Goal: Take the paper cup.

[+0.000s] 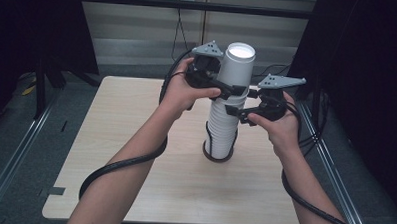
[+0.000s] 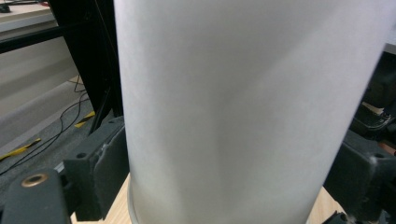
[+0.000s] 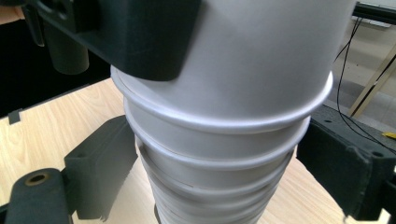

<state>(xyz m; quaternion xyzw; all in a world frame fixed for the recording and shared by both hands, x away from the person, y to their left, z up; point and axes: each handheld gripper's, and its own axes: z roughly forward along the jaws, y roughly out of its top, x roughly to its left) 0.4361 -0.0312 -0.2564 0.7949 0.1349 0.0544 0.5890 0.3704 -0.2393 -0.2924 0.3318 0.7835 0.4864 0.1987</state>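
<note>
1. A tall stack of white paper cups (image 1: 222, 128) stands upside down near the middle of the wooden table (image 1: 135, 140), a little toward its right edge. Its long axis runs straight up, the rims pointing down at the tabletop.
2. The top cup (image 1: 237, 68) sits inverted on the stack, its flat base facing up and catching the light, its rim just above the next rim down. It leans slightly toward the far edge of the table.
3. No brand, label or writing can be read on the cups; their walls look plain white.
4. The left gripper (image 1: 226, 88) reaches in from the left at the top cup's lower wall. In the left gripper view the cup's wall (image 2: 233, 112) sits between the two black jaws, which pinch it on both sides.
5. The right gripper (image 1: 235, 111) comes in from the right, just below the left one. In the right gripper view its jaws stand spread on either side of the stacked rims (image 3: 219, 154); the left pad seems to touch them, and I cannot tell whether the right one does.
</note>
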